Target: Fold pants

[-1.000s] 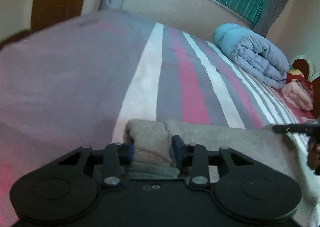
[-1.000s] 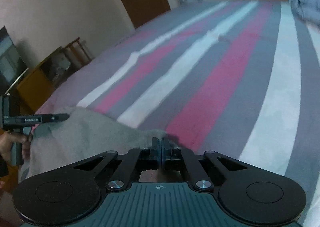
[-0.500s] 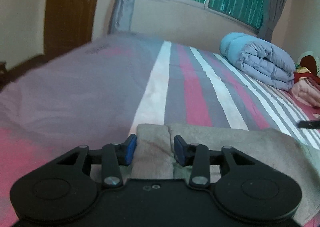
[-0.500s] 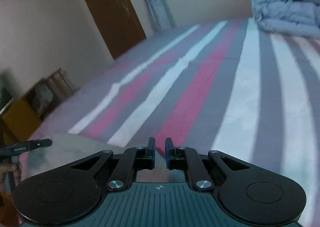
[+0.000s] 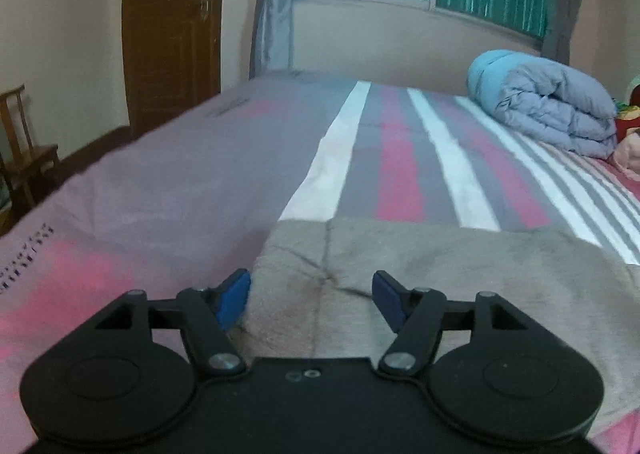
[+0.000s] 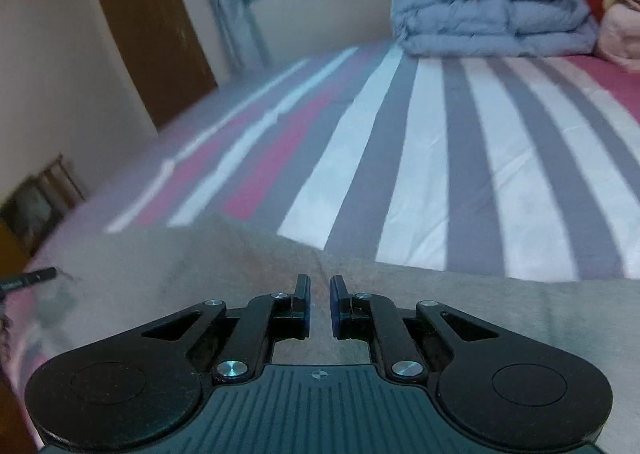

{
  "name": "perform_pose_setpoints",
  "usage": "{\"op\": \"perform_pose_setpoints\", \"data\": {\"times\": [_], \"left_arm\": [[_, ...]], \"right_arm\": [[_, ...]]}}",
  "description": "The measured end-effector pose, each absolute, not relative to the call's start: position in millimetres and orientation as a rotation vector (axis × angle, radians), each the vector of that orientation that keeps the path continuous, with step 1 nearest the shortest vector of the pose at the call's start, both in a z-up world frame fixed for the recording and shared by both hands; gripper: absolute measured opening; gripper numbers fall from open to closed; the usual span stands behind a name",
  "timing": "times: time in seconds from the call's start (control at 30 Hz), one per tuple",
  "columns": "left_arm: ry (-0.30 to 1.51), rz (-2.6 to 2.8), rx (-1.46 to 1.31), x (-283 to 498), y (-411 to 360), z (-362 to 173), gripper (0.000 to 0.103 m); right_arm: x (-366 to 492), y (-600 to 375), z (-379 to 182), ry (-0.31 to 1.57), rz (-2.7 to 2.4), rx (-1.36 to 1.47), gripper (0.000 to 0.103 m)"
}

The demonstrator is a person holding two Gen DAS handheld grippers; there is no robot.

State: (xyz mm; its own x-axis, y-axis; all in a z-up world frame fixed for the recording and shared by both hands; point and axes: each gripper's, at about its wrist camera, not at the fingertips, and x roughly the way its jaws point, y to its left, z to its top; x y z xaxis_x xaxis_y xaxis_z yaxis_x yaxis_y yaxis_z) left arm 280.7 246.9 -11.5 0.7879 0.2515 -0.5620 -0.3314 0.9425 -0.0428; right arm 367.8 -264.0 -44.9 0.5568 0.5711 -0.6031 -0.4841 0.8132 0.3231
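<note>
**Folded pants lying flat, both tools spread above them**

The bed point(image 5: 168, 214) is being taken up almost wholly by a striped sheet in grey, pink and white, and it is carrying everything in the scene. At its far end a rolled blue-grey duvet point(image 6: 492, 10) is being kept well apart from the work, with some pink and coloured bedding just beside it. Nothing on the bed is being seen to stand in the way. A wooden chair point(image 5: 20, 150) and a brown door point(image 5: 172, 26) are being seen off the bed's left side.

The pants point(image 5: 440, 274), a grey-beige bundle, are lying flat on the near edge of the bed, directly under both tools. The cloth is being judged soft, light and limp, with a fleecy surface that should not slip; folded layers are likely to shift if only 1 layer is being pinched. A hold at a corner or along a folded edge, through all layers, is being judged best, with 1 tool at each end.

The left tool point(image 5: 312, 294) is being held wide apart over the left corner, gripping nothing. The right tool point(image 6: 320, 306) is being held slightly parted, also gripping nothing.
</note>
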Motion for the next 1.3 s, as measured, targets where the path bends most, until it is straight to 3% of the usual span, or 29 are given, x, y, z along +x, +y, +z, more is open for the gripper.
{"op": "perform_pose_setpoints", "data": {"times": [0.2,0.4,0.57,0.63,0.7,0.8,0.83,0.9,0.93,0.97,1.1,1.23,1.3], "left_arm": [[0.55,0.266,-0.105,260.3,208.9,0.8,0.073],[0.582,0.216,-0.1,259.2,176.7,-10.6,0.073],[0.616,0.194,-0.1,260.0,158.3,-27.9,0.074],[0.643,0.196,-0.099,264.0,154.2,-39.5,0.082],[0.716,0.197,-0.118,269.7,153.7,-59.6,0.085],[0.681,0.189,-0.155,263.6,159.6,-70.7,0.086],[0.676,0.189,-0.158,262.7,159.8,-72.1,0.086],[0.672,0.193,-0.148,262.8,158.1,-73.7,0.086],[0.673,0.195,-0.142,262.7,156.7,-73.8,0.086],[0.675,0.197,-0.14,263.3,156.4,-73.7,0.086],[0.667,0.197,-0.145,262.7,155.7,-73.1,0.086],[0.665,0.2,-0.151,261.7,155.4,-73.7,0.086],[0.669,0.201,-0.15,262.3,155.5,-73.3,0.086]], "right_arm": [[331.9,-333.5,-23.5,0.707,0.526,0.186,0.01],[298.7,-413.6,-22.2,0.68,0.345,0.366,0.01],[287.0,-453.0,-34.4,0.654,0.193,0.378,0.01],[291.5,-458.9,-48.4,0.708,0.14,0.352,0.01],[294.1,-466.0,-62.7,0.807,0.132,0.375,0.01],[277.2,-494.1,-49.9,0.718,0.13,0.544,0.01],[268.2,-509.2,-44.8,0.662,0.119,0.624,0.013],[250.8,-537.4,-38.2,0.573,0.062,0.734,0.048],[243.5,-549.6,-35.7,0.533,0.019,0.766,0.079],[234.2,-563.9,-34.9,0.496,-0.012,0.801,0.083],[218.4,-601.9,-40.8,0.468,-0.047,0.914,0.077],[218.9,-623.8,-58.9,0.507,-0.054,1.015,0.052],[231.6,-629.7,-69.4,0.546,-0.071,1.017,0.052]]}}
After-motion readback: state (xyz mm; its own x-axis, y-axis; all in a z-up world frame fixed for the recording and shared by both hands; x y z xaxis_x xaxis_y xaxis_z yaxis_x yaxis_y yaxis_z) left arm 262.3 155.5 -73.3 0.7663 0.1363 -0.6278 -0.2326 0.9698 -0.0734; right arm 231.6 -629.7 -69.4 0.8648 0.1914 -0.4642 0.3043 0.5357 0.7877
